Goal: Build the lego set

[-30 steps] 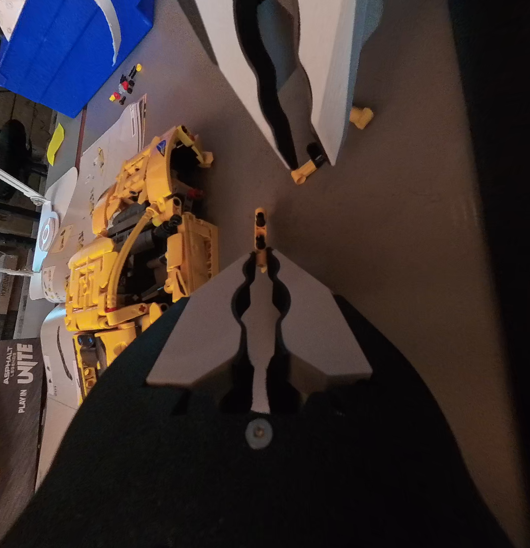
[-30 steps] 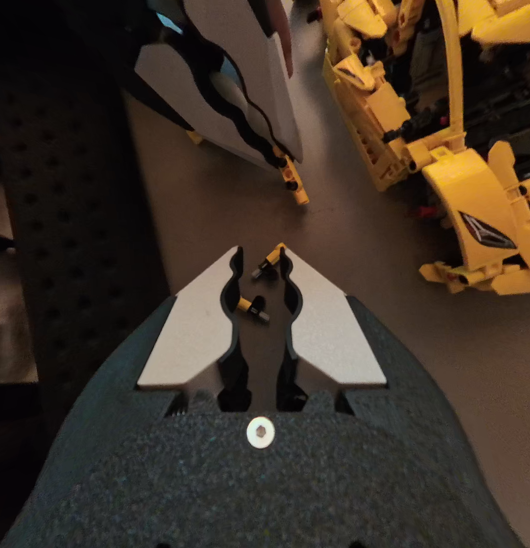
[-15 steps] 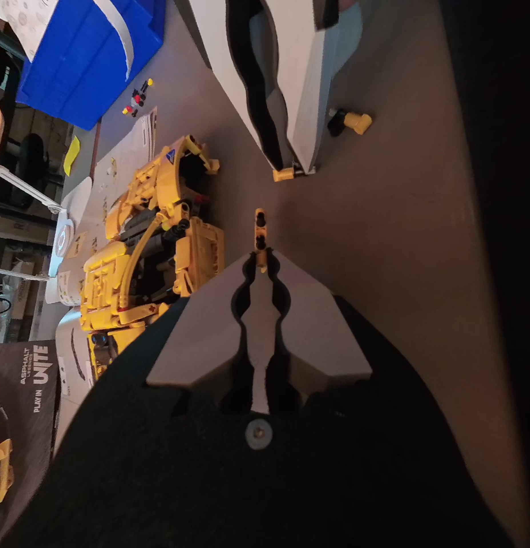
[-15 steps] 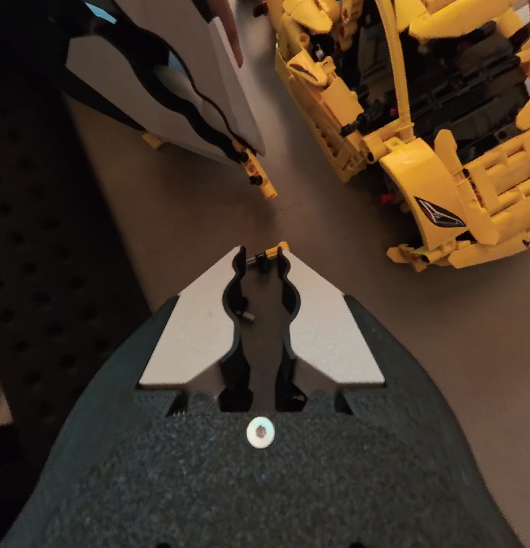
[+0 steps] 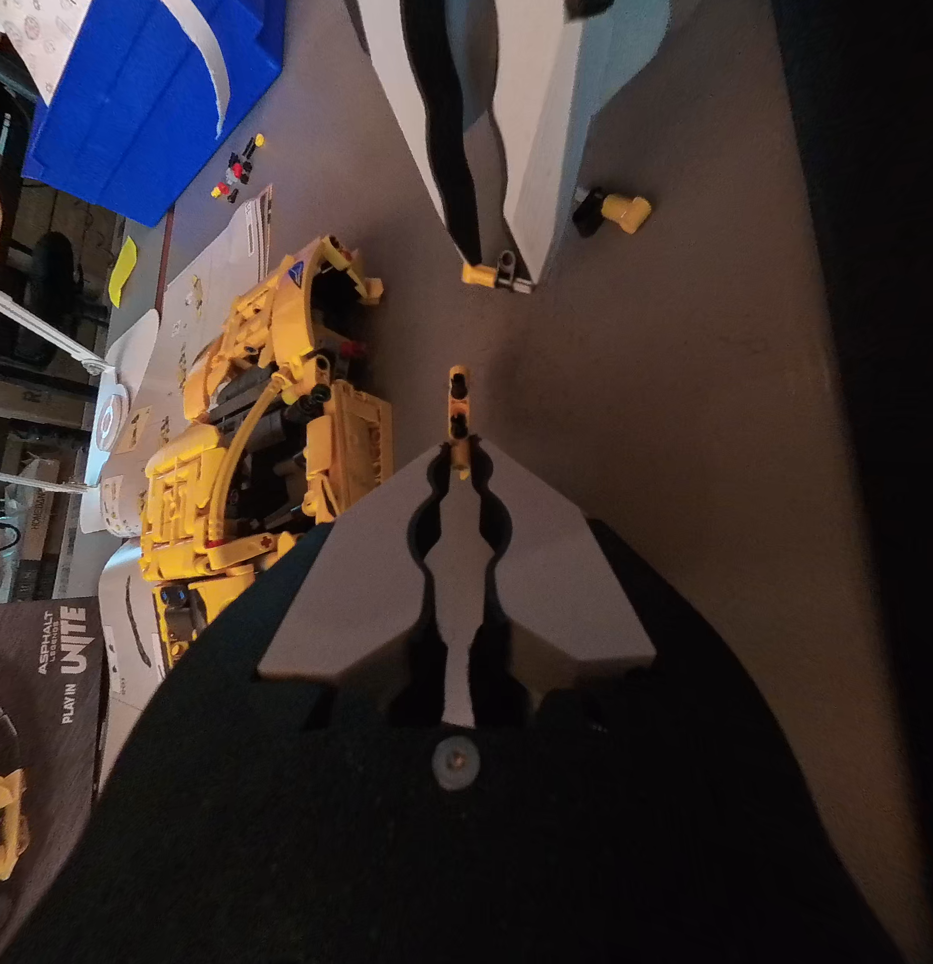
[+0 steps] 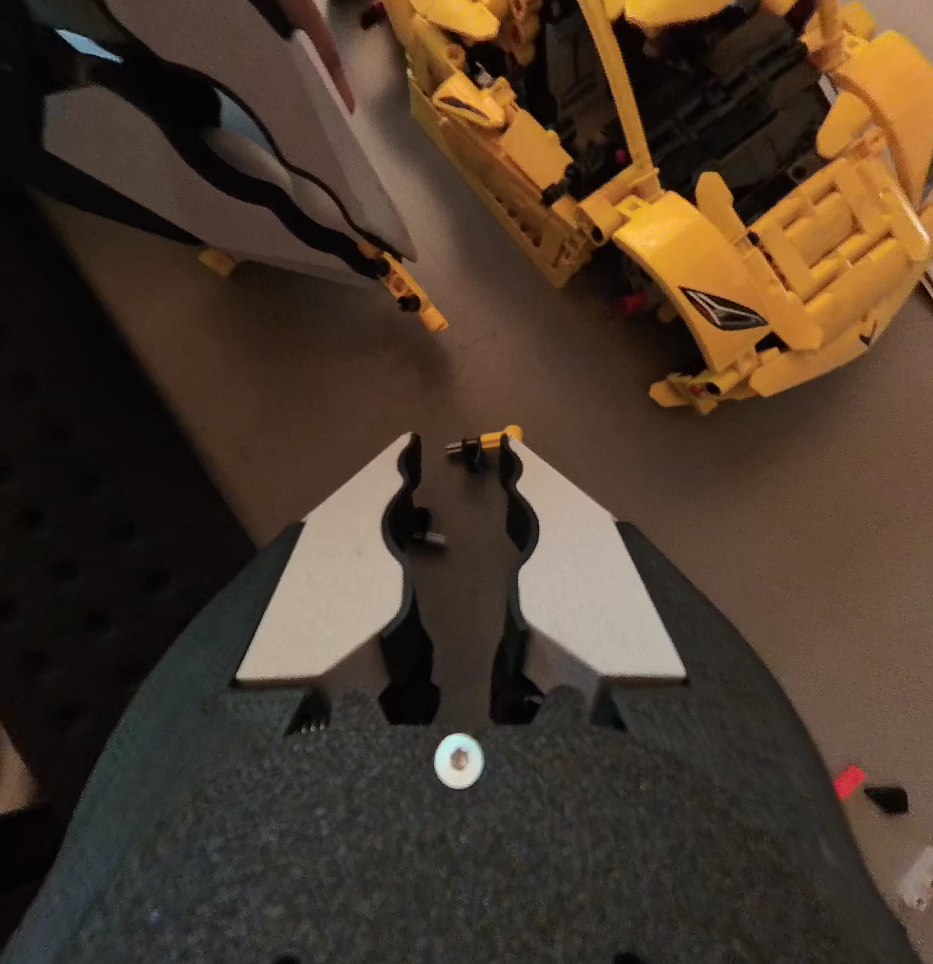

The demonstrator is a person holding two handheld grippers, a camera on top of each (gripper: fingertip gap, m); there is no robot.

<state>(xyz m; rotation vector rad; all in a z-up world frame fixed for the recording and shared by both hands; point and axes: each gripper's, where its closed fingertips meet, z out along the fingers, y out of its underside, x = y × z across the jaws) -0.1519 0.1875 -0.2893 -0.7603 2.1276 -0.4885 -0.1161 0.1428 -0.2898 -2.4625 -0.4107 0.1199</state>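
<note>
My left gripper (image 5: 459,449) is shut on one end of a short yellow beam (image 5: 459,404) with two black pins, held above the grey table. It also shows in the right wrist view (image 6: 381,261) with the beam (image 6: 409,294). My right gripper (image 6: 459,443) is open and low over the table. A small yellow connector with a black pin (image 6: 482,444) lies between its tips, against the right finger. A second black-pinned piece (image 6: 425,532) lies by the left finger. The yellow Lego car (image 6: 715,198) stands to the right of it and also shows in the left wrist view (image 5: 266,443).
A blue bin (image 5: 141,94) and several small loose parts (image 5: 237,169) lie beyond the car, on and near instruction sheets (image 5: 141,375). Another yellow connector (image 5: 618,211) lies beside the right gripper. Small red and black pieces (image 6: 866,790) lie at the right.
The right gripper has shifted, still open. The yellow connector now lies crosswise at its tips and the second piece sits half under its left finger. The left gripper still holds the beam.
</note>
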